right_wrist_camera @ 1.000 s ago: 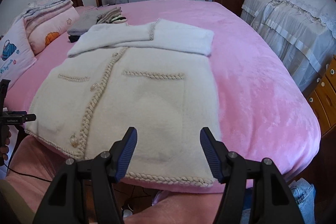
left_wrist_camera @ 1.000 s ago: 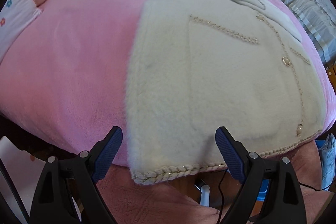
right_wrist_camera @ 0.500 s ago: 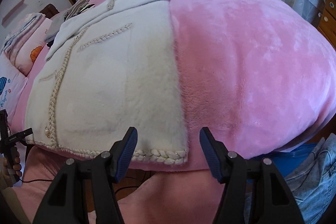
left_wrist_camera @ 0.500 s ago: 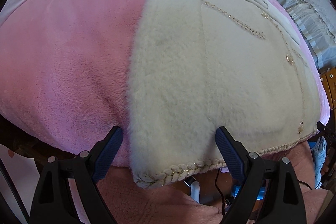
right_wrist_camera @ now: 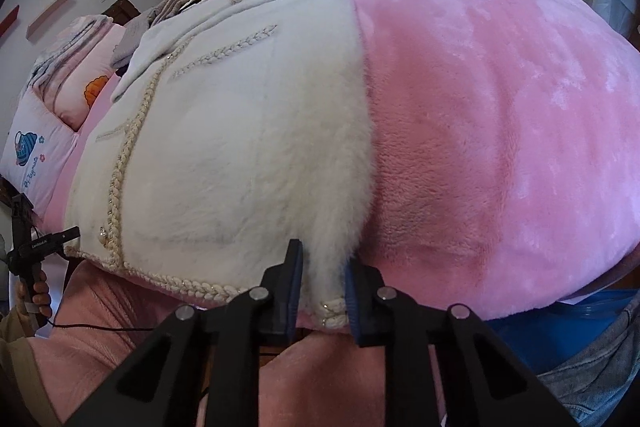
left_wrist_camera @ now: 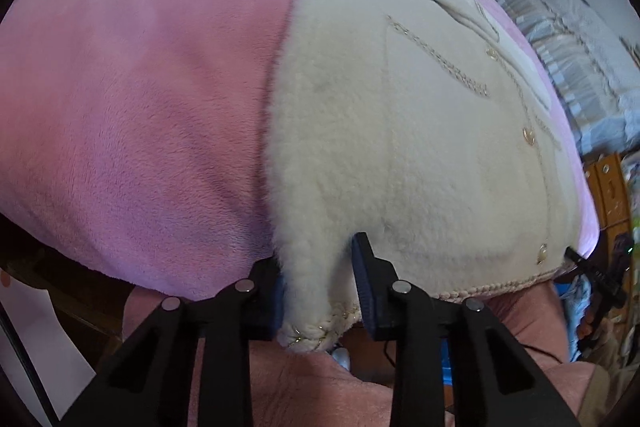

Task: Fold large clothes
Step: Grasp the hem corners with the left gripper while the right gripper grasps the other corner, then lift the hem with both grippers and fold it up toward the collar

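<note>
A cream fluffy jacket (left_wrist_camera: 400, 147) (right_wrist_camera: 248, 147) with braided trim lies flat, front up, on the pink bed (left_wrist_camera: 140, 107) (right_wrist_camera: 500, 107), its sleeves folded across the top. My left gripper (left_wrist_camera: 320, 287) is at the hem's left corner; its jaws are closing, and the bunched corner is squeezed between the blue pads. My right gripper (right_wrist_camera: 324, 285) is at the hem's right corner, its jaws also closing with the furry edge pinched between them. Each gripper shows small in the other's view at the hem's opposite end: the right gripper (left_wrist_camera: 592, 275) and the left gripper (right_wrist_camera: 28, 247), held by a hand.
Pink pillows (right_wrist_camera: 52, 131) and folded grey clothes (right_wrist_camera: 160, 15) lie at the bed's head. A second bed with a white frilled cover (left_wrist_camera: 580, 67) and wooden drawers (left_wrist_camera: 608, 187) stand on one side. The person's pink-clad legs (right_wrist_camera: 340, 367) are right below the grippers.
Both grippers' jaws have closed in from wide open onto the hem corners, bunching the fur. Both came down closer to the bed's edge, the right one further.
</note>
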`<state>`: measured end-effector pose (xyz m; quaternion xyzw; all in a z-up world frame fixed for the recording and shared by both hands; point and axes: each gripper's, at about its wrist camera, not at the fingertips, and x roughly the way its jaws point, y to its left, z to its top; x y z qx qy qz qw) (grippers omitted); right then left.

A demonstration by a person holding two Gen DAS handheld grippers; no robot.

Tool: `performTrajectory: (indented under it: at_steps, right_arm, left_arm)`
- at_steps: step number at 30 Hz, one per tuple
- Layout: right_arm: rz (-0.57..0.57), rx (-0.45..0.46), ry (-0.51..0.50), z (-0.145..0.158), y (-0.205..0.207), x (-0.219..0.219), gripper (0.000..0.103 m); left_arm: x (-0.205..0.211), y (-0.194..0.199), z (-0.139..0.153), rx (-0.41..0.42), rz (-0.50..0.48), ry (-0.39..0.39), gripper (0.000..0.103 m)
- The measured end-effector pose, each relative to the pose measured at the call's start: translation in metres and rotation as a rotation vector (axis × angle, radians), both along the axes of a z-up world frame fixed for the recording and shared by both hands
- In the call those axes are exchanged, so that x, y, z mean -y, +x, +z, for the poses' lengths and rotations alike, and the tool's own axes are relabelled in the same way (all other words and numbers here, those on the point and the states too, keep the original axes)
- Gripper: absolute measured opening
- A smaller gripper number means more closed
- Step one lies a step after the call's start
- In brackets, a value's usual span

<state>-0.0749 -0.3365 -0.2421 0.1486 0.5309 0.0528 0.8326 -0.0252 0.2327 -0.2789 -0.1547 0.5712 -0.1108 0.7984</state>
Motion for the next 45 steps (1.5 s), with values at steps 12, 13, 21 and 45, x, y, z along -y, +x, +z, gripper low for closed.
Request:
performTrajectory:
  at_steps: [12, 13, 21, 45]
  right_arm:
    - [0.038, -0.018, -0.083, -0.005, 0.011, -0.013, 0.009]
    - [0.052, -0.002, -0.107, 0.002, 0.008, -0.018, 0.008]
    - [0.146, 0.228, -0.053, 0.099, 0.002, -0.043, 0.007]
    - [-0.210, 0.276, 0.047, 0.124, 0.333, 0.019, 0.013]
  left_arm:
    - [0.035, 0.009, 0.002, -0.039, -0.075, 0.176, 0.014]
    - [0.041, 0.009, 0.008, -0.038, -0.081, 0.216, 0.011]
    - [0.051, 0.020, 0.082, 0.029, -0.015, 0.012, 0.008]
    - [0.033, 0.361, 0.109, 0.031, 0.340, -0.084, 0.017]
